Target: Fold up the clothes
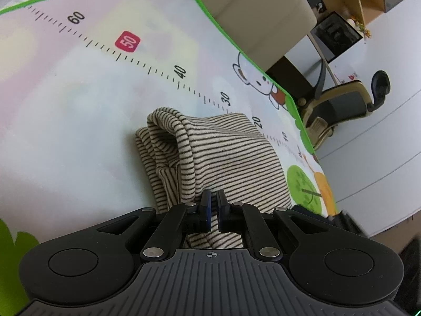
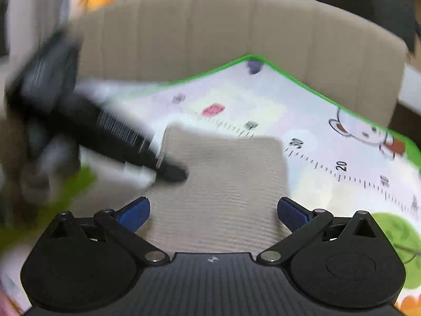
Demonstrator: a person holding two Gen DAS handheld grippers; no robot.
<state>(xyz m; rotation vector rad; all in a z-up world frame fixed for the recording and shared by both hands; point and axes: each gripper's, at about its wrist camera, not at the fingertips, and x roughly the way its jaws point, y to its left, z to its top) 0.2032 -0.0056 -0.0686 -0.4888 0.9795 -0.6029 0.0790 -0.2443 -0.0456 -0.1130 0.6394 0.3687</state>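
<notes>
A beige garment with thin dark stripes [image 1: 210, 158] lies folded into a small bundle on the play mat [image 1: 79, 105]. My left gripper [image 1: 213, 212] is shut, its blue pads nearly touching, low over the near edge of the bundle; whether cloth is pinched between them does not show. In the blurred right wrist view the same garment [image 2: 226, 192] lies as a neat rectangle. My right gripper [image 2: 213, 210] is wide open just above its near edge. The left gripper [image 2: 171, 171] shows there as a dark blurred shape touching the garment's left side.
The mat has a green border [image 1: 236, 44], a printed ruler scale [image 1: 126, 42] and cartoon bear [image 1: 263, 81]. A beige sofa [image 2: 236, 31] stands behind it. An office chair [image 1: 342, 105] and white floor lie to the right.
</notes>
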